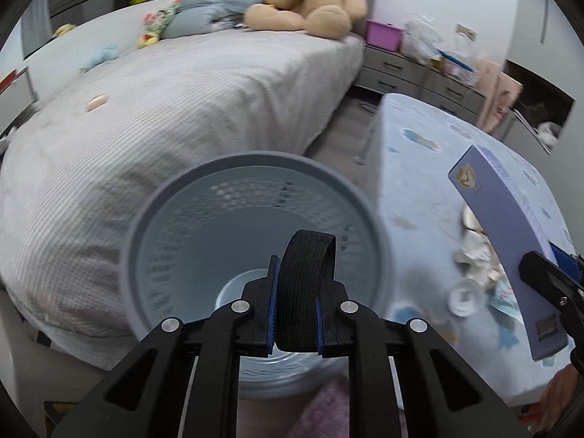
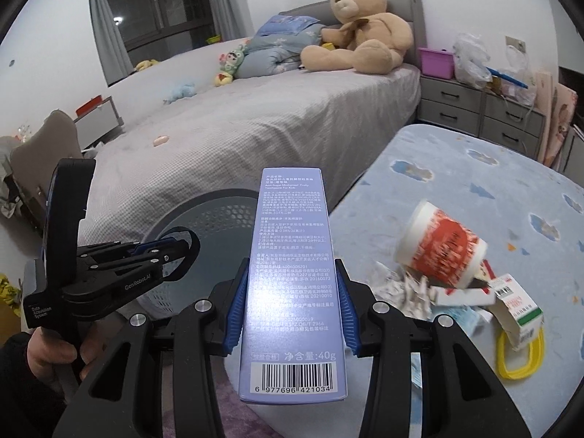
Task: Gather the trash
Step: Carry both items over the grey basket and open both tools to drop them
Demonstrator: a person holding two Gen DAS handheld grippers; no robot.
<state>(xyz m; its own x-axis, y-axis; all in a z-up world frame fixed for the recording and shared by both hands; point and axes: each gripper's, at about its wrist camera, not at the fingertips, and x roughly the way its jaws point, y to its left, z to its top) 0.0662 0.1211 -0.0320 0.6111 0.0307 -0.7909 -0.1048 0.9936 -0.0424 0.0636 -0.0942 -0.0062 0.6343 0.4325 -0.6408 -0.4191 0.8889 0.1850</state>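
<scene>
Right, right gripper point(image 2: 292, 310) clamps the purple box point(image 2: 292, 277), long axis pointing 12 o'clock; bin point(image 2: 219, 219) sits at 11. Left gripper point(image 1: 295, 306) pinches a black strap point(image 1: 306, 284) over the bin.

1. Soft, even indoor light filled both views; shadows were faint.
2. The window point(image 2: 153, 11) was dark.
3. Motion blur smeared the bed point(image 1: 175, 109) and laundry basket point(image 1: 255, 168) in the left view.
4. Mild glare washed the toothpaste box point(image 2: 292, 273).
5. Fisheye curvature bent the edges, with black corners.

Blurred cup point(image 2: 440, 250) — print unreadable.
</scene>
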